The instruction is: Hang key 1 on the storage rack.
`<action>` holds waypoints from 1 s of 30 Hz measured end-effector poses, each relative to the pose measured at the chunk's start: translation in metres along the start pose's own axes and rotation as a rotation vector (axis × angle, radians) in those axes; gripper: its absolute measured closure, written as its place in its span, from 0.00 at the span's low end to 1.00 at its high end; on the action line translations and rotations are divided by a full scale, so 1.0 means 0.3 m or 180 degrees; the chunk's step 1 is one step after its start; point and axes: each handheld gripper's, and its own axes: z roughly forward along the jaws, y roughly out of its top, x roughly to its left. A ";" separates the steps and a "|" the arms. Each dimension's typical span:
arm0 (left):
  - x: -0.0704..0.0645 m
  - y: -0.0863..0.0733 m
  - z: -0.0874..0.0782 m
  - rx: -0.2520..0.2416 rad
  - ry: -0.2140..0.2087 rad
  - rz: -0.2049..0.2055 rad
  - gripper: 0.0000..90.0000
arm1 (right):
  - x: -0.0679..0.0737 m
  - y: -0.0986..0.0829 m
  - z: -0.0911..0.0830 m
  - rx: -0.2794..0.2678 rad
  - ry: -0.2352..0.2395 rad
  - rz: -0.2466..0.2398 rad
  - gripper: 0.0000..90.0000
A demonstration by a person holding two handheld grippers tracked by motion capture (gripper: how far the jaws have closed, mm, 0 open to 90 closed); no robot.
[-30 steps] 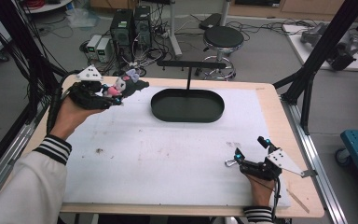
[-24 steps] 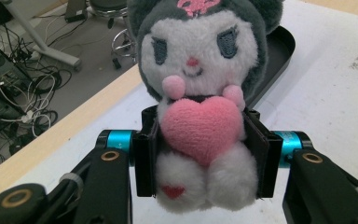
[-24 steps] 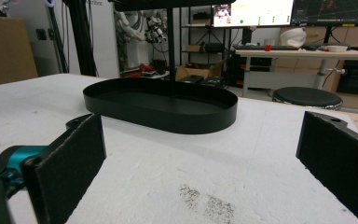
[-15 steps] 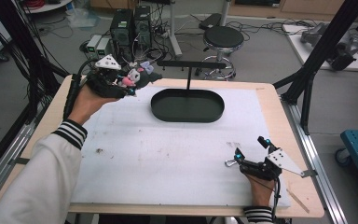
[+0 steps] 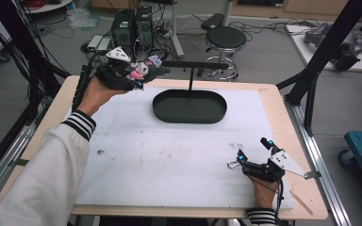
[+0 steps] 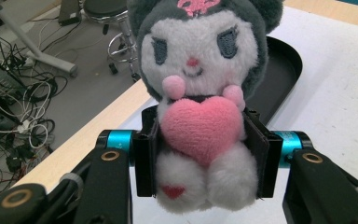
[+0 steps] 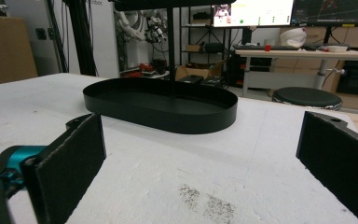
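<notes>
A white foam mat [image 5: 169,160] covers a wooden table [image 5: 292,122] in a workshop with cables, computer cases and a round stool [image 5: 226,37] on the grey floor beyond.

Nearest the person, the right gripper [image 5: 253,154] rests low on the mat at the near right corner, held by a hand whose striped cuff shows at the table's edge. Its jaws stand wide apart with nothing between them; in the right gripper view they frame bare mat, with a dark smudge [image 7: 205,200] just ahead of them. Straight ahead of this gripper, well apart from it, sits a black oval tray [image 7: 161,108] with a thin black post [image 7: 171,46] rising from it.

Farther off, at the far left edge of the table, the left gripper [image 5: 139,79] is held up above the surface by an arm in a white sleeve with a striped cuff. Its jaws are clamped on a plush toy [image 6: 203,93], pressing its body from both sides at the level of the pink heart [image 6: 201,127] it hugs. The toy sits upright between the pads, dark-hooded head above them, white feet below. Beyond and to the right of this gripper lies the tray, apart from the toy. The toy hangs near the table's edge, with floor cables behind it.
</notes>
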 end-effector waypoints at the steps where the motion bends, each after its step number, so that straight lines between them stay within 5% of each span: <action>1: 0.003 0.005 0.003 0.0001 0.0021 0.0005 0.60 | 0.000 0.000 0.000 0.0001 0.0000 0.0003 0.01; 30: 0.031 0.049 0.115 0.0125 0.0036 -0.0067 0.60 | -0.002 0.000 0.000 -0.0018 -0.0005 0.0015 0.01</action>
